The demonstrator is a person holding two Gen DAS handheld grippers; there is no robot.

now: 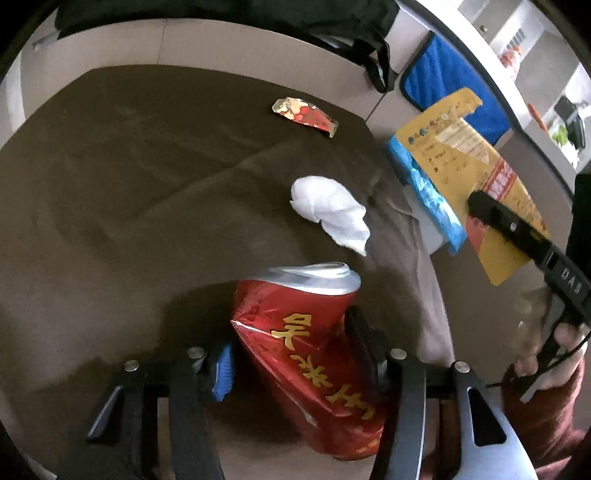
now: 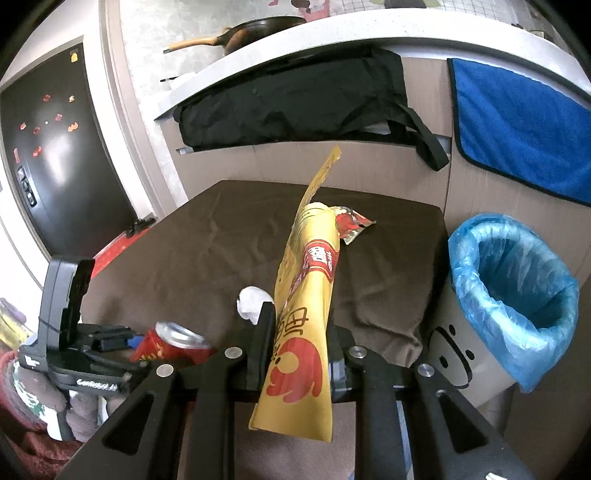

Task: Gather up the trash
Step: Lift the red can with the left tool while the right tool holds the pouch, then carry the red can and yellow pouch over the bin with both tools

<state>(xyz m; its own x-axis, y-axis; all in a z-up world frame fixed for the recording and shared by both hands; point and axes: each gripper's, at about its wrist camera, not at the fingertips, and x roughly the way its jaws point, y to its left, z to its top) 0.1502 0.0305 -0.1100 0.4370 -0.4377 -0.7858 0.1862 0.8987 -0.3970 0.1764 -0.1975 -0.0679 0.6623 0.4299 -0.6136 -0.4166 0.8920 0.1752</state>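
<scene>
A dented red can (image 1: 310,350) with gold characters stands on the brown cloth (image 1: 147,184), between the fingers of my left gripper (image 1: 291,343), whose pads touch both its sides. The right wrist view shows the same can (image 2: 173,343) at the left gripper (image 2: 136,341). My right gripper (image 2: 299,332) is shut on a tall yellow snack bag (image 2: 306,314), held up beside a bin with a blue liner (image 2: 513,291). Loose on the cloth lie a crumpled white tissue (image 1: 328,210) and a red foil wrapper (image 1: 306,114).
The bin stands just off the table's right edge. A black bag (image 2: 295,99) and a blue towel (image 2: 517,129) hang over the counter behind the table. A frying pan (image 2: 258,29) sits on that counter. A dark fridge door (image 2: 55,166) stands at far left.
</scene>
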